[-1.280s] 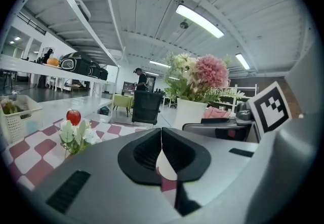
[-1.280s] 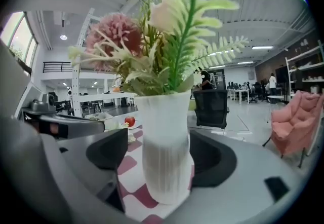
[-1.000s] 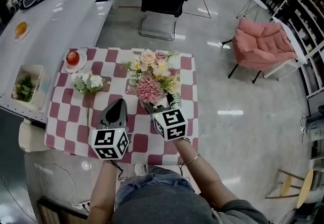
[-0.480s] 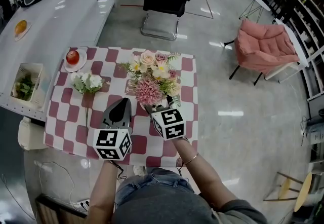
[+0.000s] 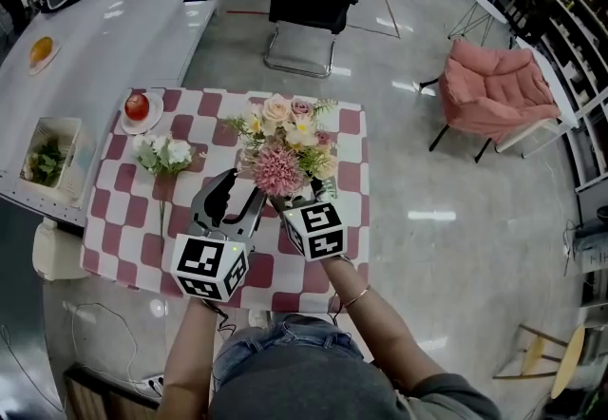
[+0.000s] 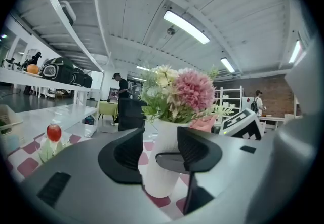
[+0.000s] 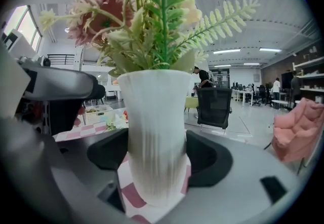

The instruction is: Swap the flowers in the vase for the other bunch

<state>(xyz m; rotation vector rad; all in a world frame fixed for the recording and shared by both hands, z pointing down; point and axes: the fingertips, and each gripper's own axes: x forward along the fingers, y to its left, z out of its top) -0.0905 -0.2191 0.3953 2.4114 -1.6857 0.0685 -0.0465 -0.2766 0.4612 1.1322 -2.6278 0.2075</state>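
The right gripper (image 7: 157, 159) is clamped on the white ribbed vase (image 7: 154, 116), with a pad pressed to each side of its lower body. The vase stands upright on the red-and-white checked tablecloth (image 5: 114, 219), towards the table's near right. It holds a mixed bouquet (image 5: 285, 147) of pink, cream and peach flowers with green fern sprigs. The left gripper (image 5: 237, 195) sits just left of the vase with its jaws apart, having just been opening. It grips nothing, and in the left gripper view the vase shows beyond the tips. The white flowers (image 5: 166, 154), the other bunch, lie flat on the cloth at the left, apart from the vase. At the far left corner a red apple (image 5: 137, 107) rests on a small plate (image 5: 128, 128)
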